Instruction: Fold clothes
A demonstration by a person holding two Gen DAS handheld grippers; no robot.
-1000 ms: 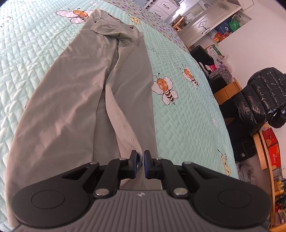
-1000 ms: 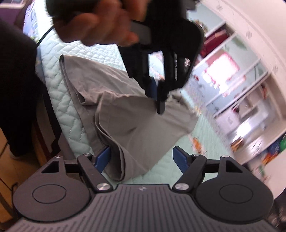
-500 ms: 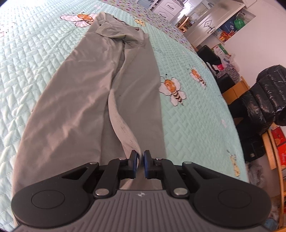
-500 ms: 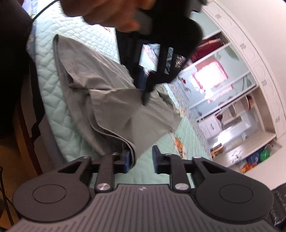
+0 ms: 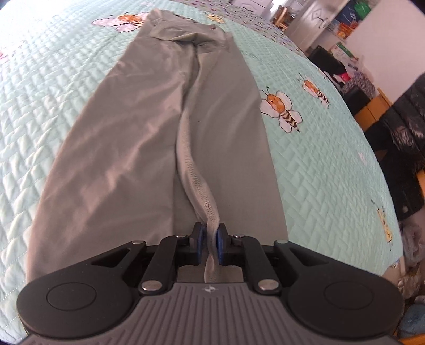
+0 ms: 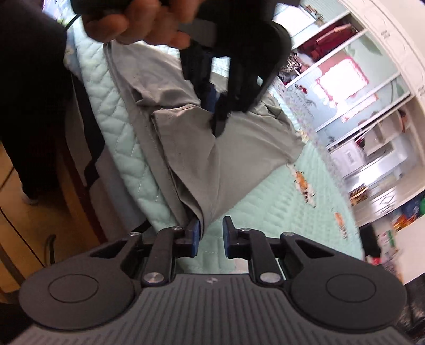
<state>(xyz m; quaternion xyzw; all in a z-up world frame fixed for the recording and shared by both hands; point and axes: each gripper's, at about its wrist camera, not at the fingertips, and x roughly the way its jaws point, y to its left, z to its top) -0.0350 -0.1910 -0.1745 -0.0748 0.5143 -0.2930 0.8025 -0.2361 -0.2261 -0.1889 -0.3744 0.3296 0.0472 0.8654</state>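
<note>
Grey trousers [image 5: 148,138] lie lengthwise on a mint quilted bedspread [image 5: 318,164] printed with bees, waistband at the far end. My left gripper [image 5: 209,238] pinches a raised seam fold near the hem between its blue pads, and its jaws are opening slightly. In the right wrist view the same left gripper [image 6: 217,124], held by a hand [image 6: 138,24], lifts the cloth [image 6: 239,159] into a peak. My right gripper [image 6: 211,231] is at the near corner of the trouser leg. Its jaws are closing; the cloth edge rests against the left pad and the right pad is clear of it.
A person's dark-clothed leg [image 6: 32,106] stands by the bed's wooden edge [image 6: 79,201] on the left. A black padded jacket [image 5: 406,119] and clutter lie beyond the bed's right side. Wardrobe doors [image 6: 358,79] stand behind the bed.
My right jaws went from wide open to a narrow gap at the trouser corner. My left gripper tilted a little, and its pads parted slightly around the seam.
</note>
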